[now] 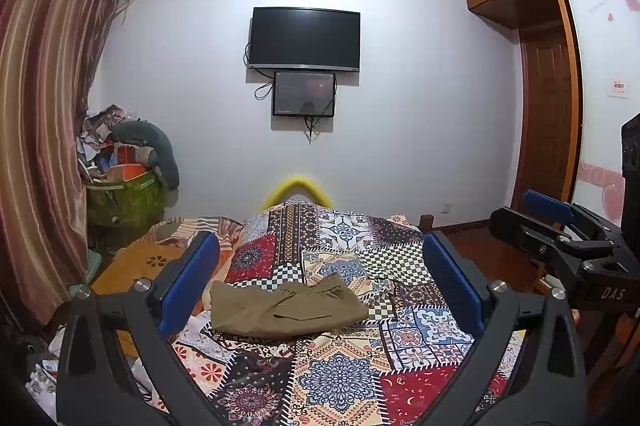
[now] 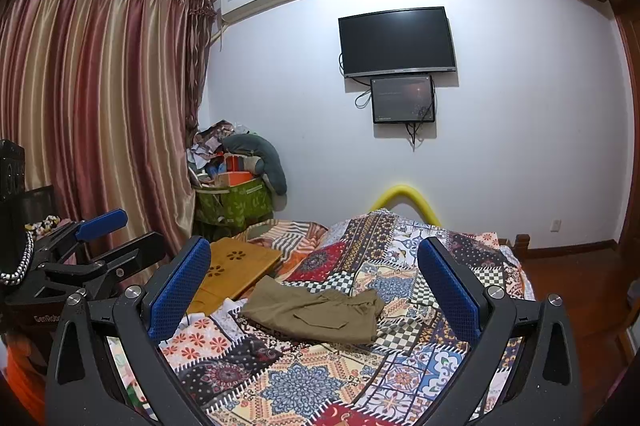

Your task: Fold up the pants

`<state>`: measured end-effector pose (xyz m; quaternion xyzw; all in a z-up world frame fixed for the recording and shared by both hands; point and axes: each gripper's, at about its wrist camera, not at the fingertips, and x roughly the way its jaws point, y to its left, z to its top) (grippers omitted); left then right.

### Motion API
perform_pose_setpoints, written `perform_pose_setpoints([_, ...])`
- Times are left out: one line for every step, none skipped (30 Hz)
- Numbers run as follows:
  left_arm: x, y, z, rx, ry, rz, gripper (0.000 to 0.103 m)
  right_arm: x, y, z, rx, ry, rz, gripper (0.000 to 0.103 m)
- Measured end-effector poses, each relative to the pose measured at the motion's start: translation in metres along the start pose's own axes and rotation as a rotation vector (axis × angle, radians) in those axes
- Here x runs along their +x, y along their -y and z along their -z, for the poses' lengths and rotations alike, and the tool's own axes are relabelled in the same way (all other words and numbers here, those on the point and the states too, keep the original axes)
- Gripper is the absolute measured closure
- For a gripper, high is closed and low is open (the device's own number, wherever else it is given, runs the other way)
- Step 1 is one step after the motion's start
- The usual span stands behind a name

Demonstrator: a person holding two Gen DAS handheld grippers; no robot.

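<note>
On the bed, going left to right: a flat bamboo lap tray with flower cut-outs (image 2: pixel 236 266) sits at the left edge, then the olive-khaki cotton pants (image 1: pixel 286 306), already folded into a compact stack, on the multicoloured patchwork bedspread (image 1: pixel 340 374). My left gripper (image 1: pixel 320 282) hangs above the near end of the bed, jaws spread wide, holding nothing; my right gripper (image 2: pixel 316 286) beside it, likewise wide apart and empty, well clear of the cloth. I judge the folding looks done or near its last fold. Next I'd either bring both claws down to opposite edges for one more fold, or stop. The waistband side looks slightly rumpled; may need smoothing.
</note>
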<state>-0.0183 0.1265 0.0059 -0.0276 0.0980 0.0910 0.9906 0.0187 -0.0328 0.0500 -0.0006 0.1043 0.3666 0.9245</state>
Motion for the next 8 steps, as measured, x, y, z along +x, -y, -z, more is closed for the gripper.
perform_pose_setpoints([-0.0002,0.0000,0.0003,-0.001,0.000,0.000,0.001,0.0000,0.0000,-0.0002,0.000,0.000,0.000,0.000])
perform_pose_setpoints([-0.0001,0.0001,0.0004,-0.002,0.000,0.000,0.001,0.0000,0.0001,0.0000,0.000,0.000,0.000,0.000])
perform_pose_setpoints([0.0000,0.0000,0.0005,-0.003,0.000,0.002,0.001,0.0001,0.0002,-0.0001,0.000,0.000,0.000,0.000])
perform_pose_setpoints([0.0001,0.0001,0.0007,-0.005,-0.001,0.003,0.001,0.0007,0.0003,0.0003,0.001,-0.002,0.000,0.000])
perform_pose_setpoints([0.0004,0.0001,0.0008,-0.005,-0.002,0.003,0.001,0.0012,0.0003,0.0005,0.002,-0.002,0.001,0.000])
perform_pose_setpoints([0.0007,-0.0002,0.0010,-0.006,-0.003,0.002,0.001,0.0016,0.0004,0.0001,0.003,-0.004,0.001,0.000])
perform_pose_setpoints([0.0014,-0.0010,0.0011,-0.005,-0.004,0.002,0.001,0.0021,0.0005,0.0004,0.004,-0.006,0.001,0.000])
perform_pose_setpoints([0.0022,-0.0007,0.0010,-0.004,-0.006,0.001,0.001,0.0023,0.0006,0.0005,0.005,-0.007,0.001,0.000])
